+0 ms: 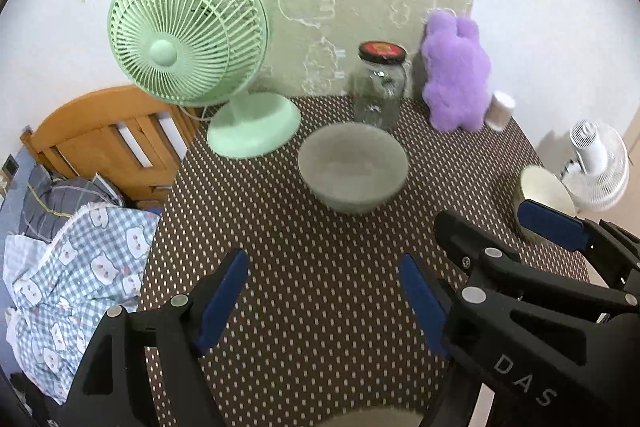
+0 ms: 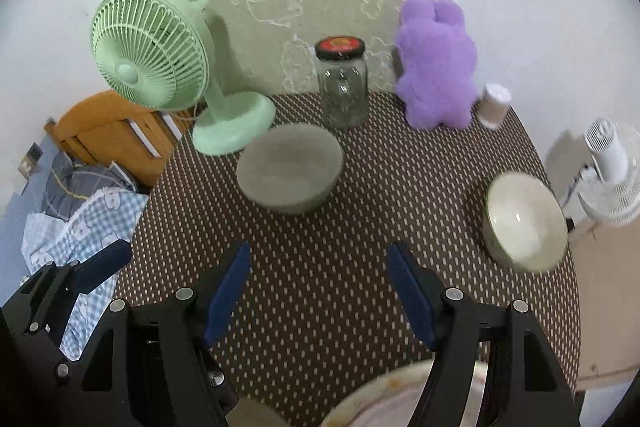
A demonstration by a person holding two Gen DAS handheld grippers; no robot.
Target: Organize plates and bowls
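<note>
A grey-green bowl (image 1: 353,169) stands upright on the dotted brown table; it also shows in the right wrist view (image 2: 290,169). A cream bowl (image 2: 524,221) sits near the table's right edge, partly hidden in the left wrist view (image 1: 544,191) behind the right gripper. A plate's rim (image 2: 384,395) shows at the near edge, below my right gripper. My left gripper (image 1: 324,301) is open and empty above the table, short of the grey-green bowl. My right gripper (image 2: 318,297) is open and empty, between the two bowls.
A green desk fan (image 1: 188,39) stands at the back left, a glass jar with a black lid (image 1: 380,87) behind the grey-green bowl, a purple plush toy (image 1: 456,75) and a small white jar (image 1: 500,111) at the back right. A white fan (image 2: 612,175) stands beyond the table's right edge.
</note>
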